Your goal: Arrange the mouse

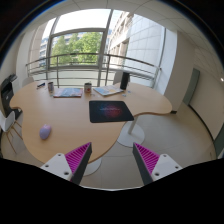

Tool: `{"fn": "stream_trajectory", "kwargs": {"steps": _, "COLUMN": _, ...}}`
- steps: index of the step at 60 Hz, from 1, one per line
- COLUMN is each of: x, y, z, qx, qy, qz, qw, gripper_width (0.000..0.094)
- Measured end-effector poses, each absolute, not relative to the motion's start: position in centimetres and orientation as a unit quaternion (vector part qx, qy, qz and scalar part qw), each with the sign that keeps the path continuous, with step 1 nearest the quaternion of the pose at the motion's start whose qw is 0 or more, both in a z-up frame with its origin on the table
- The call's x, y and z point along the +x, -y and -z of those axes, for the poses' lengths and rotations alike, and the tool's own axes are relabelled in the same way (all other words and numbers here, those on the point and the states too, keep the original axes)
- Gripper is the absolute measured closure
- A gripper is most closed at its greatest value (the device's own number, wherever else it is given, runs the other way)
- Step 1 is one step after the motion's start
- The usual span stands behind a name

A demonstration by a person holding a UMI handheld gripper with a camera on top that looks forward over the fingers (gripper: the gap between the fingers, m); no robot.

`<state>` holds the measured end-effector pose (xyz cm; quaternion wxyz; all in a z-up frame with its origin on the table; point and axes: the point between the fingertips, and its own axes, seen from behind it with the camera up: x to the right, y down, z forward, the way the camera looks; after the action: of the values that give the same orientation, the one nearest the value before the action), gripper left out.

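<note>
A small purple-grey mouse [45, 130] lies on the wooden table [80, 125], near its left front edge. A dark mouse pad [110, 110] lies on the table to the right of the mouse, well apart from it. My gripper [112, 160] is open and empty, held high above the floor in front of the table. Its pink-padded fingers [76, 158] stand wide apart. The mouse is ahead and to the left of the left finger.
A laptop [110, 90], a flat notebook or tablet [68, 92] and two cups [87, 87] sit at the table's far side by the window railing. A round table base [133, 133] stands on the grey floor ahead. A chair [10, 120] is at the left.
</note>
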<state>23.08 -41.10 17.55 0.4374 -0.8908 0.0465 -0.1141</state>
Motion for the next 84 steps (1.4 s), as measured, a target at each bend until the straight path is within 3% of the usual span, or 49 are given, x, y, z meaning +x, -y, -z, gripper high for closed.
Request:
{"fn": "stream_trajectory", "kwargs": {"steps": 14, "x": 20.6, "y": 45.4, "z": -13.2, "qx": -0.909, "qy": -0.040, "qz": 0.111, "qw": 0.399, "gripper_width": 0.0090}}
{"fn": "stream_trajectory", "kwargs": {"steps": 27, "x": 8.2, "y": 47.3, "z": -6.1, "qx": -0.932, "qy": -0.015, "qz": 0.054, "qw": 0.358, "gripper_width": 0.0090}}
{"fn": "stream_trajectory", "kwargs": {"steps": 39, "x": -4.3, "y": 37.2, "z": -3.6, "qx": -0.920, "qy": 0.001, "qz": 0.014, "qw": 0.392, "gripper_width": 0.0091}}
{"fn": "stream_trajectory", "kwargs": {"steps": 51, "x": -8.8, "y": 25.5, "z": -1.3, "qx": -0.910, "qy": -0.008, "qz": 0.020, "qw": 0.414, "gripper_width": 0.0101}}
{"fn": "stream_trajectory", "kwargs": {"steps": 60, "x": -9.0, "y": 22.2, "z": 2.1, "qx": -0.922, "qy": -0.023, "qz": 0.017, "qw": 0.387, "gripper_width": 0.0210}}
{"fn": "stream_trajectory", "kwargs": {"steps": 66, "x": -9.1, "y": 21.5, "z": 1.8, "qx": -0.915, "qy": -0.019, "qz": 0.019, "qw": 0.402, "gripper_width": 0.0358}}
{"fn": "stream_trajectory", "kwargs": {"steps": 77, "x": -9.3, "y": 21.4, "z": 1.8, "qx": -0.920, "qy": 0.000, "qz": 0.013, "qw": 0.391, "gripper_width": 0.0471}}
{"fn": "stream_trajectory", "kwargs": {"steps": 84, "x": -9.5, "y": 19.8, "z": -0.4, "qx": -0.914, "qy": 0.015, "qz": 0.000, "qw": 0.405, "gripper_width": 0.0501}}
